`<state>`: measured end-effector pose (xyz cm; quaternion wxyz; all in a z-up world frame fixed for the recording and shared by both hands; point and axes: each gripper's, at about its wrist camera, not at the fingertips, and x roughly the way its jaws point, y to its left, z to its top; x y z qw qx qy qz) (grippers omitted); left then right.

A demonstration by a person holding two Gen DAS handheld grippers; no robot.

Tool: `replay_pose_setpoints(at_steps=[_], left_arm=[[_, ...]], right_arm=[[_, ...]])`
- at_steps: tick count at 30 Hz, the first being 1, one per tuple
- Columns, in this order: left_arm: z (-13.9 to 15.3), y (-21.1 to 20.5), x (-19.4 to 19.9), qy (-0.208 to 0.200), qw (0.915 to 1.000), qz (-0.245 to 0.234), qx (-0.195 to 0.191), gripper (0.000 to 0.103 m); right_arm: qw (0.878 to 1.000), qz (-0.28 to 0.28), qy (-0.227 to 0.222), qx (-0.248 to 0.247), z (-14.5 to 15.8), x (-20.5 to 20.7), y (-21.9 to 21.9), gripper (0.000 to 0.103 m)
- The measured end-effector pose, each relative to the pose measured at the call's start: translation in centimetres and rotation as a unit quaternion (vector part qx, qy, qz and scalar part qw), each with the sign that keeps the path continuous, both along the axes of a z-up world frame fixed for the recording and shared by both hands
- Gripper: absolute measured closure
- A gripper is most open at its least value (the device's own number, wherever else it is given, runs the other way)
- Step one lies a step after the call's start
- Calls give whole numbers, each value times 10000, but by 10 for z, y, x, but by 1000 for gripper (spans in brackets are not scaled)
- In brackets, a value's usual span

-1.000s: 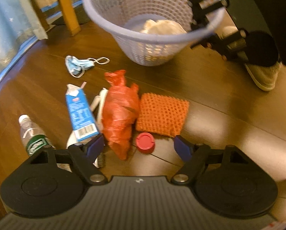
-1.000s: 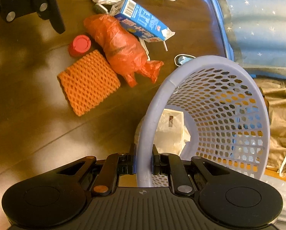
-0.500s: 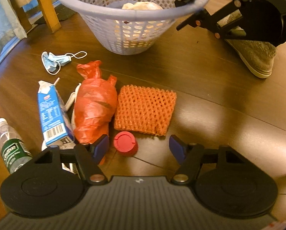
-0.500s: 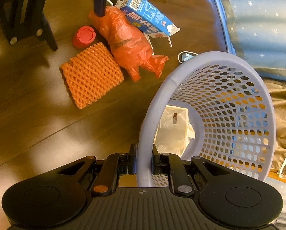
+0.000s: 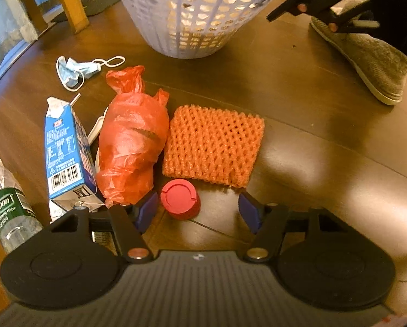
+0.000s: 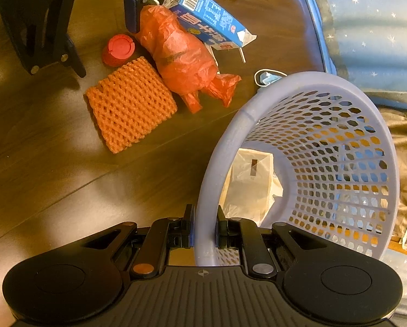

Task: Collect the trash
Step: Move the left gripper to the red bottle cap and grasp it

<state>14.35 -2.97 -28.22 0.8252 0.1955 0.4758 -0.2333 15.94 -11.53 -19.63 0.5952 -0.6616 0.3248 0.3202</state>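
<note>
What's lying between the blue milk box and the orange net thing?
The red plastic bag lies between the blue carton and the orange foam net, clearest in the left wrist view.

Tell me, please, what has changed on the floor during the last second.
The left tool came down toward the red cap, and its jaws have been closing; the cap sits between them, not yet gripped. The right tool stayed shut on the basket rim. The orange bag, net, carton and bottle did not move.
</note>
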Motion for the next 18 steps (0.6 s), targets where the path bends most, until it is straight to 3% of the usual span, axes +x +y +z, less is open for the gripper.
replay_pose_setpoints(at_steps=[11, 14, 16, 18], left_arm=[[-10, 7, 14, 181, 9994, 269, -79, 58], [-12, 7, 15, 200, 9994, 290, -60, 64], [-13, 7, 16, 232, 9993, 300, -57, 76], [-14, 7, 16, 246, 9993, 265, -38, 76]], right_arm=[[10000, -18, 37, 17, -1, 1, -1, 93], [10000, -23, 39, 21, -2, 2, 0, 93], [10000, -26, 42, 23, -2, 2, -1, 93], [10000, -32, 48, 27, -2, 2, 0, 93]])
